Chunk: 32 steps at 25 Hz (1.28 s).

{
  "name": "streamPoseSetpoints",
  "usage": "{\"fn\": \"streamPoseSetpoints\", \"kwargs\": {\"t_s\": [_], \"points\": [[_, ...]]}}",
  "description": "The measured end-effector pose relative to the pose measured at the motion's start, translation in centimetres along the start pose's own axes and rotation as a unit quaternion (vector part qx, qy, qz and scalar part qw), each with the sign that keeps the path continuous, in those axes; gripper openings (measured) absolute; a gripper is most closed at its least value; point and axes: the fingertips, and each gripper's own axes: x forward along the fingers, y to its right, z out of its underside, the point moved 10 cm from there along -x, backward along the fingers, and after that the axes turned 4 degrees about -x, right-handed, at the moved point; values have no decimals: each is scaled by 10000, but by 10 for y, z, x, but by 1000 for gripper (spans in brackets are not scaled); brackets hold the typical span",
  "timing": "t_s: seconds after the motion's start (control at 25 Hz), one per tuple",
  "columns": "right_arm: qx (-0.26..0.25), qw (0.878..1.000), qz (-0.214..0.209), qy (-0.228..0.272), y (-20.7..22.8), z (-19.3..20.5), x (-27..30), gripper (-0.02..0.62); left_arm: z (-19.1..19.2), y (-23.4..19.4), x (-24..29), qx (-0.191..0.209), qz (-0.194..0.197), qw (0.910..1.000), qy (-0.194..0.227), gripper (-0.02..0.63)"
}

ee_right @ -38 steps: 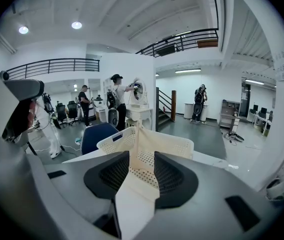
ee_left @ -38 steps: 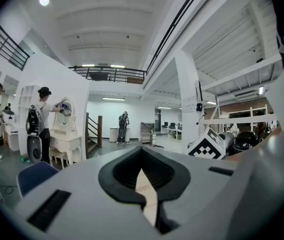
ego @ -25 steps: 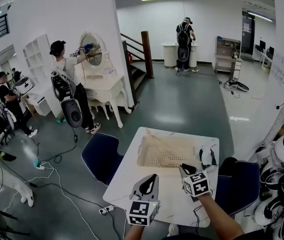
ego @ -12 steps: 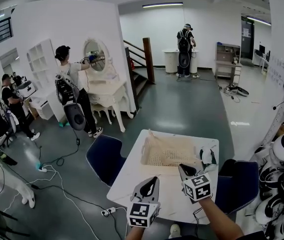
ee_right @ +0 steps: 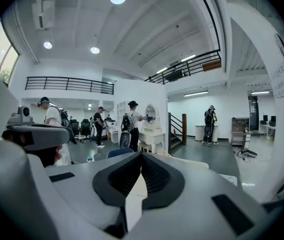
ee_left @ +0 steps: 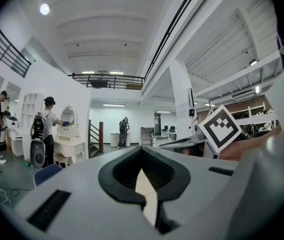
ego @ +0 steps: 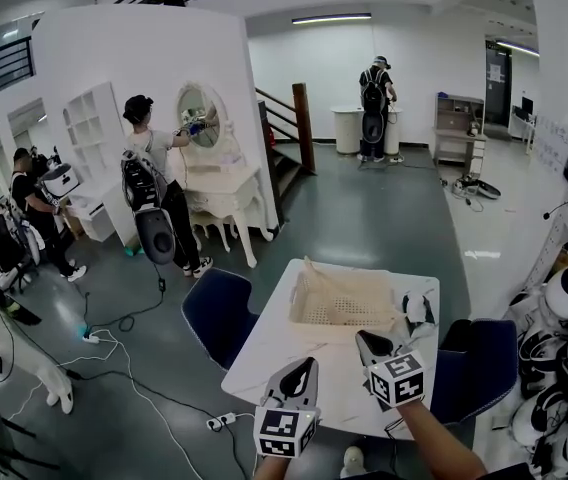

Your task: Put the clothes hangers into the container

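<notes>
Grippers: left (ego: 304, 368) & right (ego: 364, 340) both clenched, empty, hovering over near tabletop (ego: 284, 338)
Hangers (ego: 416, 313): on tabletop just right of basket (ego: 342, 303), not in it; shape & count unclear
Edge: hangers lie near right edge, so a shut gripper coming in could shove them off; open first
Basket: looks light, a snagged hook on rim may drag or tip it

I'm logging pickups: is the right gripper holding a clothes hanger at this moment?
No, the right gripper has its jaws shut together with nothing between them.
</notes>
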Motion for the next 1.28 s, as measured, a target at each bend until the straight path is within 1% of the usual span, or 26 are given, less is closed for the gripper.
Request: {"fn": "streamPoseSetpoints", "kwargs": {"t_s": [0.32, 0.56, 0.68, 0.84, 1.08, 1.28], "points": [[114, 9997, -161, 154, -29, 3, -23, 20, 3, 6, -28, -22, -7, 10000, 54, 3], [229, 9995, -14, 210, -40, 3, -46, 20, 16, 22, -43, -144, 146, 9998, -17, 3], [241, 9994, 5, 235, -39, 3, -54, 19, 20, 33, -43, -156, 241, 9996, -56, 3], [227, 9994, 16, 270, -34, 5, -62, 20, 17, 41, -41, -102, 314, 9995, -8, 3], [237, 9993, -109, 250, -27, 9, -72, 20, 12, 48, -33, -51, 314, 9995, 19, 3], [140, 9992, -232, 282, -18, 1, -81, 19, 5, 59, -30, -54, 229, 9997, 59, 3]]}}
